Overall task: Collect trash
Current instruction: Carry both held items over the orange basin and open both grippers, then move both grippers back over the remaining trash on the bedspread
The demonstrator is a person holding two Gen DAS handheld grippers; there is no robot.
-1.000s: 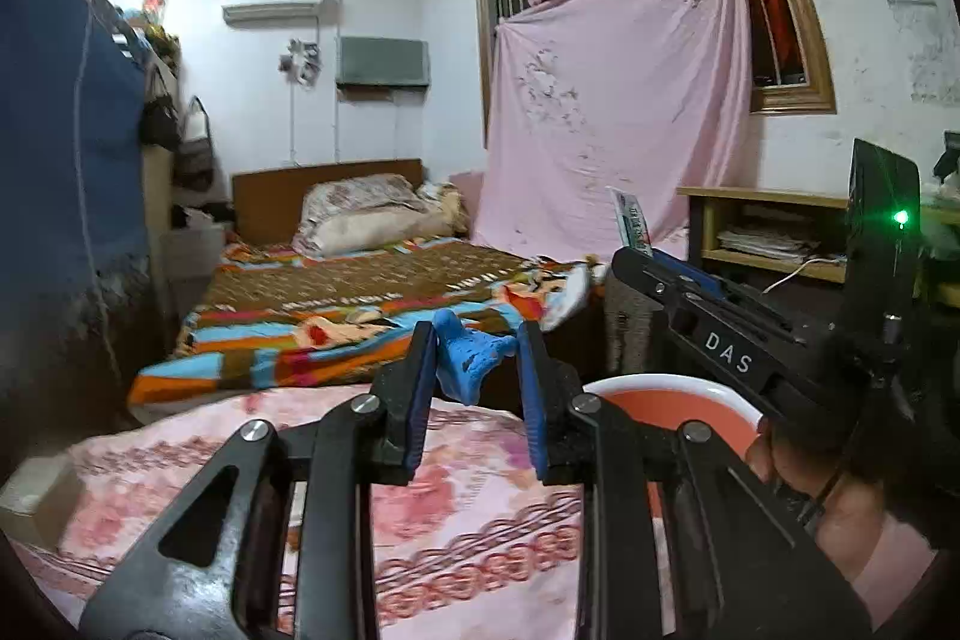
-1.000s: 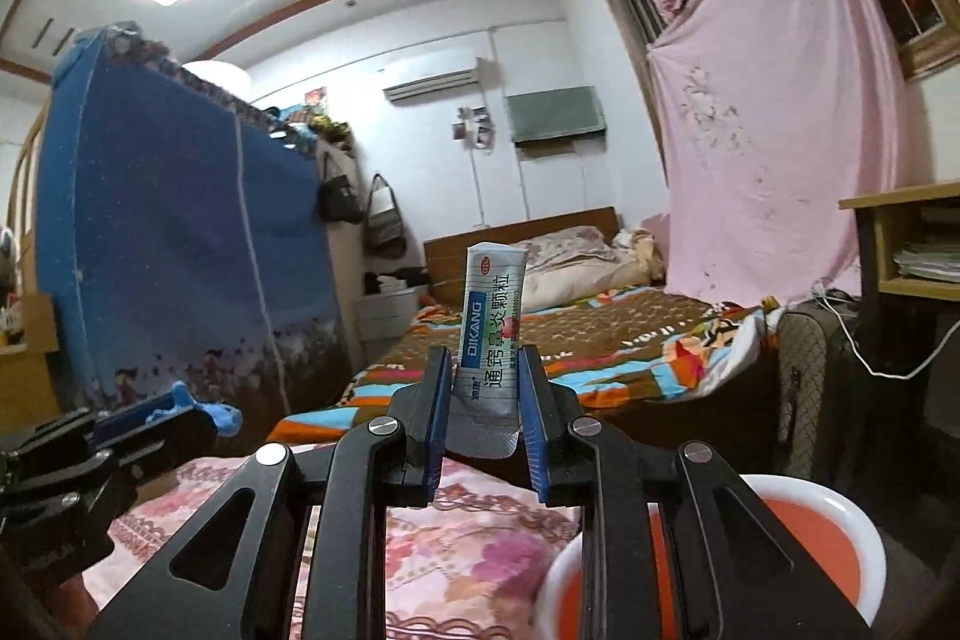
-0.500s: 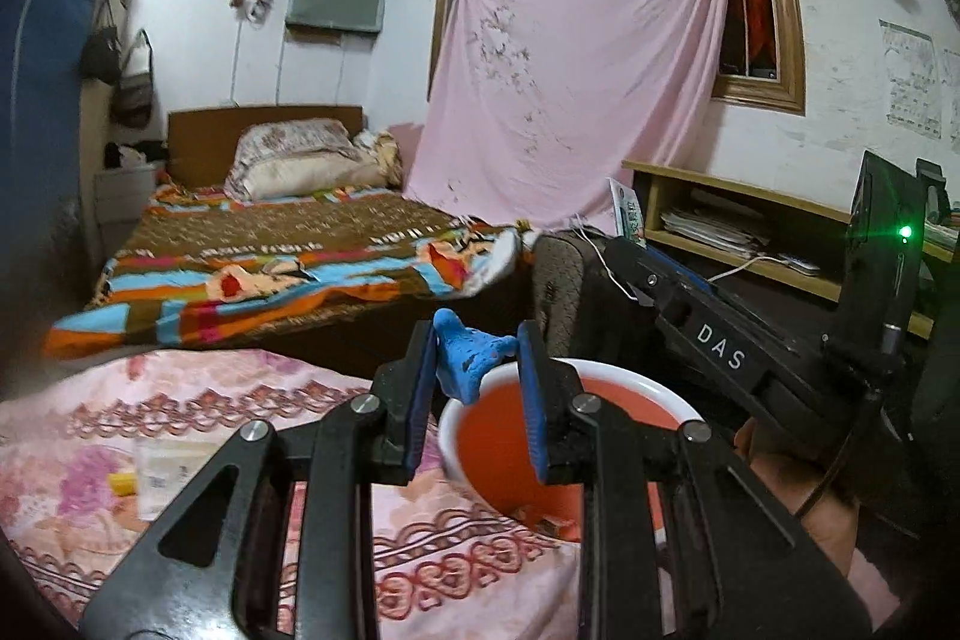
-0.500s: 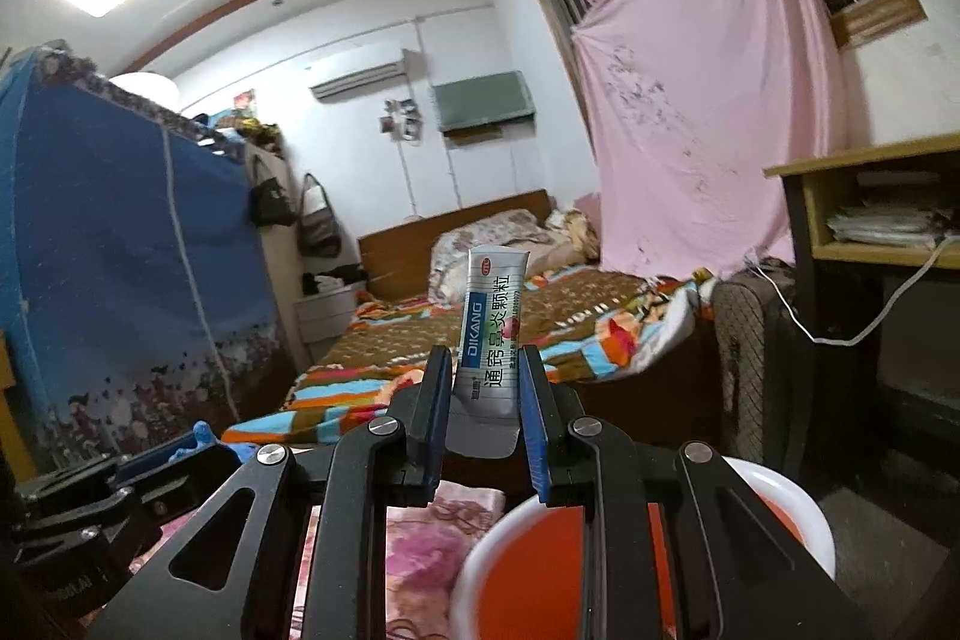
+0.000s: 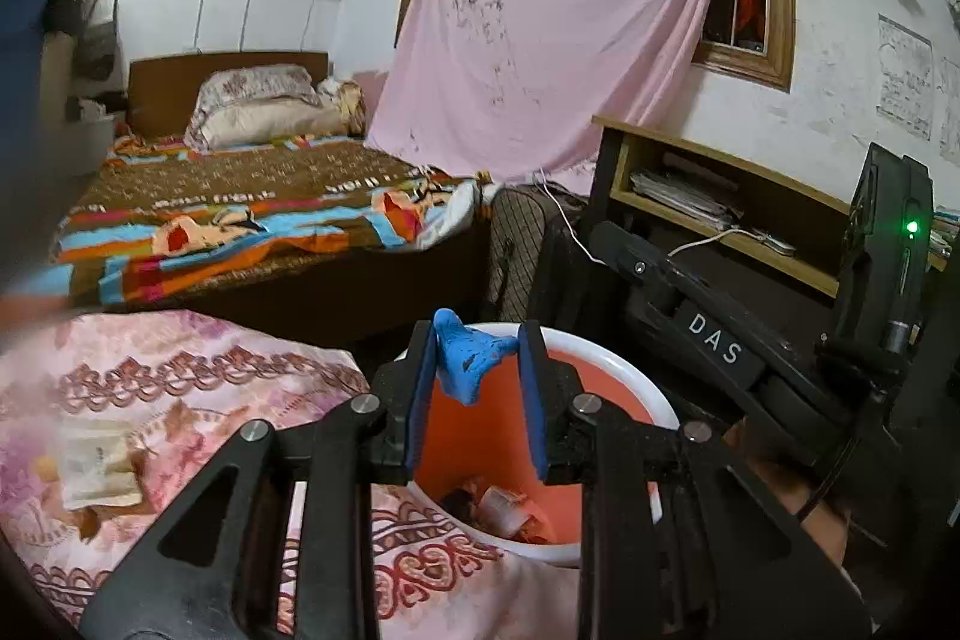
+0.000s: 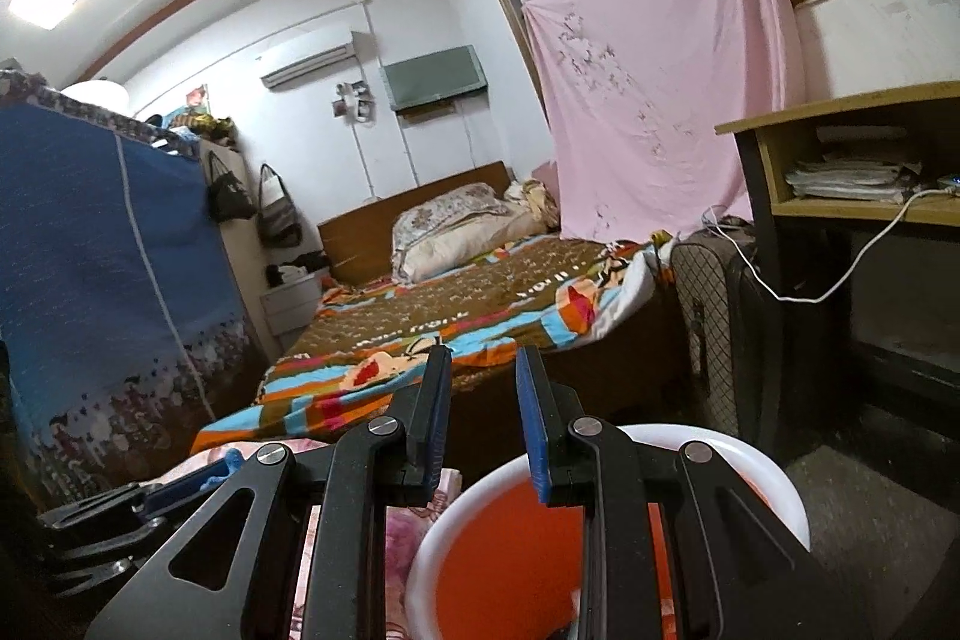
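Note:
My left gripper (image 5: 477,329) is shut on a crumpled blue scrap (image 5: 468,364), held just above the near rim of a white bin with an orange inside (image 5: 624,376). Several bits of trash (image 5: 504,508) lie at the bin's bottom. My right gripper (image 6: 483,358) hangs over the same bin (image 6: 750,460); its blue pads stand close together with nothing between them. In the left wrist view the right tool's black body (image 5: 714,346) crosses behind the bin. The sachet is in neither view.
A pale paper wrapper (image 5: 99,466) lies on the pink floral cloth (image 5: 180,382) left of the bin. Behind stand a bed with a striped blanket (image 5: 252,220), a dark mesh case (image 6: 708,304) and a wooden desk (image 6: 840,160) with a white cable.
Both grippers have swung right and down over the bin. The white and blue sachet that stood between the right pads is gone. The blue scrap stays in the left gripper.

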